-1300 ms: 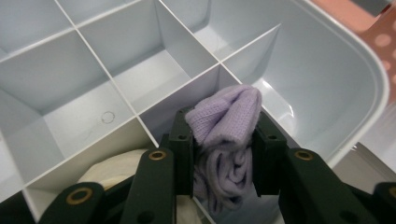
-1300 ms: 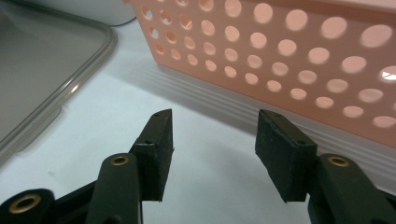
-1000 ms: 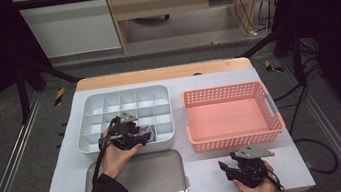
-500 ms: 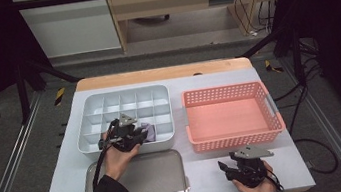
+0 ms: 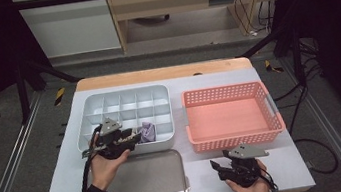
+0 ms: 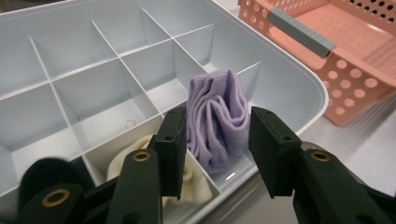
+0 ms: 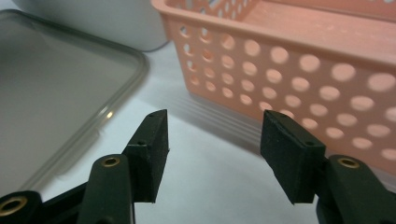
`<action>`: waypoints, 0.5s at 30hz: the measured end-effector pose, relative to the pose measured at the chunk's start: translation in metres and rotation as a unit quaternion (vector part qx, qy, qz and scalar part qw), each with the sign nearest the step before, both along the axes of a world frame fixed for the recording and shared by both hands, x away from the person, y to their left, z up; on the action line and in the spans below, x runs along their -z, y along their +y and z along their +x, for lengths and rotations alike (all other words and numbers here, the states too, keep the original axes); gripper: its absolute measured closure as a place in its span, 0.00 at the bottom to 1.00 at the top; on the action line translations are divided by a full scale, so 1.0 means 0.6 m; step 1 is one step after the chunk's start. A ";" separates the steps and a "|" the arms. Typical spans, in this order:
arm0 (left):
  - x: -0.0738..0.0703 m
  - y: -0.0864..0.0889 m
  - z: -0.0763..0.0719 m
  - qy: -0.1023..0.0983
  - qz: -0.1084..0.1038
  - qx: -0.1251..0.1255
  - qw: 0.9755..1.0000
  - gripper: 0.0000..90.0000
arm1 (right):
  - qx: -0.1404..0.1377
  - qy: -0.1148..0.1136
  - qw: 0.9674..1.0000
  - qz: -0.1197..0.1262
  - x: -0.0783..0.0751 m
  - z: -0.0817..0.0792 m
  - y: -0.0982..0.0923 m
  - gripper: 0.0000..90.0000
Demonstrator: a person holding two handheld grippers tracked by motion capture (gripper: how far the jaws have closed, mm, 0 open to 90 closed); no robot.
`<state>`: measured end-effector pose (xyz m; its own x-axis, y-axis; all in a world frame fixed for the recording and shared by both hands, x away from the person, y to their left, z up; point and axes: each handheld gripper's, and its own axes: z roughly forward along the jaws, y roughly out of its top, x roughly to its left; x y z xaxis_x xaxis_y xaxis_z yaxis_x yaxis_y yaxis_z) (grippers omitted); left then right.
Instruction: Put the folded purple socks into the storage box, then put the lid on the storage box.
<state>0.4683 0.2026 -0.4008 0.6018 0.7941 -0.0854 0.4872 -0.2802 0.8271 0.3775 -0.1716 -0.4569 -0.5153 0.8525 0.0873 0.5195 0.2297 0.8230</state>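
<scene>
Left claw (image 6: 212, 140) backed off, reopened around lilac cloth (image 6: 217, 116); right claw (image 7: 212, 154) open, empty; white tabletop (image 5: 288, 160).

Left claw (image 6: 212, 140) has just opened off the purple cloth (image 6: 217, 119) and drawn back

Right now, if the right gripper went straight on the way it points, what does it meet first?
Probably the pink perforated basket: its near wall stands ahead of the open right gripper, with bare table between. Depth is unclear.
</scene>
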 end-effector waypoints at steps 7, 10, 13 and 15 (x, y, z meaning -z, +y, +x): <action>-0.004 0.046 -0.037 -0.021 -0.034 -0.011 0.999 0.55 | -0.017 -0.010 1.000 0.013 -0.014 -0.001 0.022 0.44; 0.000 0.064 -0.053 -0.027 -0.033 -0.020 0.999 0.52 | -0.022 -0.008 1.000 0.019 -0.016 0.001 0.032 0.44; 0.009 0.082 -0.068 -0.027 -0.042 -0.028 0.998 0.50 | -0.031 -0.006 0.999 0.018 -0.018 0.002 0.044 0.42; 0.015 0.094 -0.079 -0.030 -0.047 -0.029 0.998 0.48 | -0.040 -0.007 0.999 0.018 -0.020 0.004 0.055 0.41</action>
